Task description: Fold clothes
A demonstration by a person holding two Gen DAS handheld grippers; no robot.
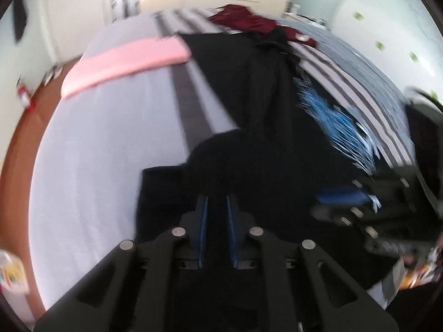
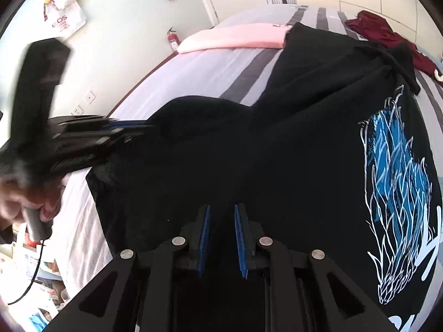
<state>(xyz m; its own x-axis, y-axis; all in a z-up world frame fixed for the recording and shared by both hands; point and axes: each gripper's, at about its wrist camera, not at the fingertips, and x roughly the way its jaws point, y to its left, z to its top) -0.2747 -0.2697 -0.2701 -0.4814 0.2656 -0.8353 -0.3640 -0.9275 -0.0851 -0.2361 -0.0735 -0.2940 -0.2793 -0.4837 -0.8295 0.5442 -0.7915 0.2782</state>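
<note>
- While both cameras look along a bed (image 2: pixel 210 63) with a pale cover and grey stripes, a black T-shirt (image 2: pixel 277 149) lies spread across its middle, reaching toward the far end.
- A blue-and-white printed graphic (image 2: pixel 398 188) marks the shirt on the side nearer the bed's right edge.
- At the near edge, the left gripper (image 1: pixel 216 197) sits low over a dark corner of the shirt — its blue-padded jaws stand slightly apart, with only a narrow gap, and nothing shows between the tips.
- From the right wrist view, the right gripper (image 2: pixel 221 207) hovers over the shirt's near hem, jaws parted a little wider, no cloth pinched.
- In that same view the left tool appears blurred at the shirt's left edge, with a hand (image 2: pixel 16 196) on its handle; whether it touches the cloth I cannot tell.
- A folded pink garment (image 2: pixel 235 38) rests near the bed's far left edge, just beside the shirt's far end.
- A maroon garment (image 2: pixel 382 30) lies crumpled at the far right corner.
- A red fire extinguisher (image 2: pixel 173 40) stands by the wall beyond the bed.
</note>
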